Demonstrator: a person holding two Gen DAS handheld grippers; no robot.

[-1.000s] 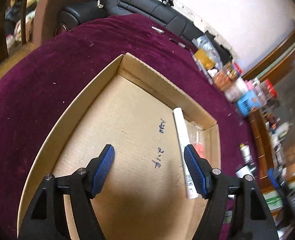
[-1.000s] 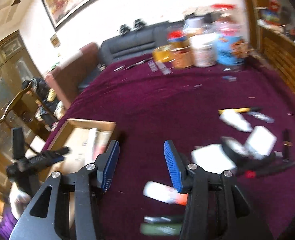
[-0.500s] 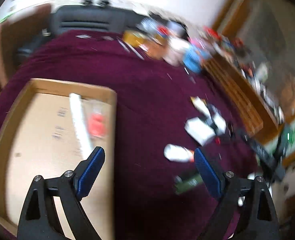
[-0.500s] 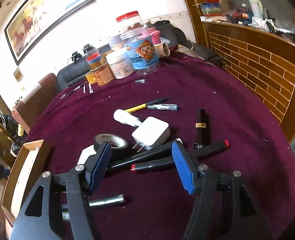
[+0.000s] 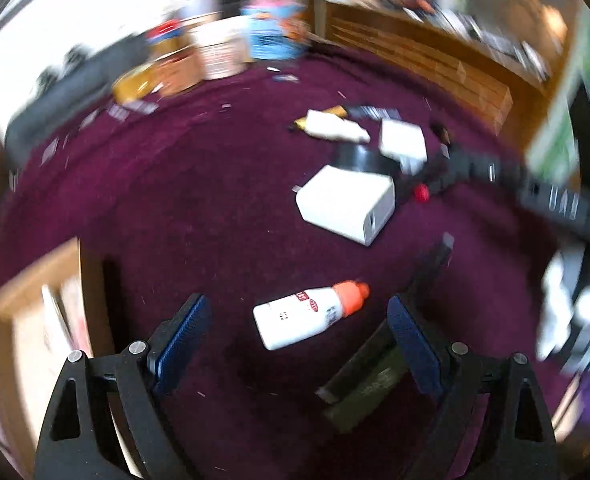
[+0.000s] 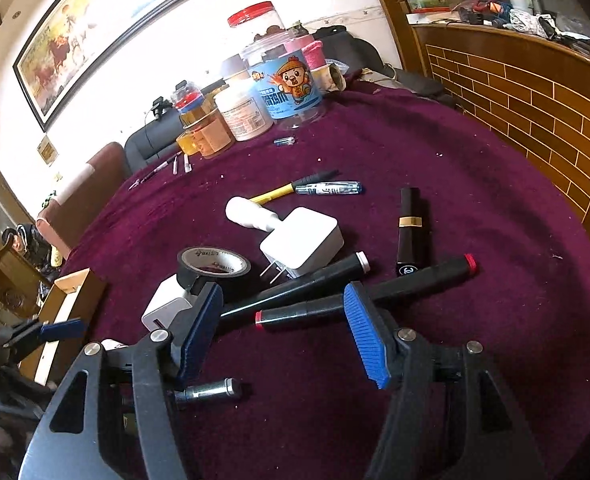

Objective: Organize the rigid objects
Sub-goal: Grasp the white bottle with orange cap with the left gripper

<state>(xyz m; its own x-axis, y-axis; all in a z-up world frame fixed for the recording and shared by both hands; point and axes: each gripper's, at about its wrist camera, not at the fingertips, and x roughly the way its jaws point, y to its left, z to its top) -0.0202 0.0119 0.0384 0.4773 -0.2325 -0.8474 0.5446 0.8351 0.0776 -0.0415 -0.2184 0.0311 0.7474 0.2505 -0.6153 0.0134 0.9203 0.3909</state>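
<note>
The left claw [image 5: 297, 334] is spread wide, nothing pinched; its jaws have just been opening. Between the blue pads, not touching either, a small white bottle [image 5: 309, 320] lies flat on the bench [image 5: 199, 184], long axis slanting up to the right, orange cap toward the right pad. Its label has red marks too blurred to read. A dark flat stick [image 5: 365, 378] lies just beside the right pad, slanting the same way. Farther out sits a white charger [image 5: 345, 204].

The right claw [image 6: 281, 326] is also spread, its jaws just opened further, gripping nothing. Two black markers [image 6: 365, 294] run between its pads, long axes rising to the right, red caps on the nearer one. Beyond lie a roll of black tape [image 6: 213, 266], a white plug adapter [image 6: 303, 240], and a black lipstick tube [image 6: 411, 232] pointing away. A cardboard box [image 6: 69, 300] sits at the bench's left edge.
</note>
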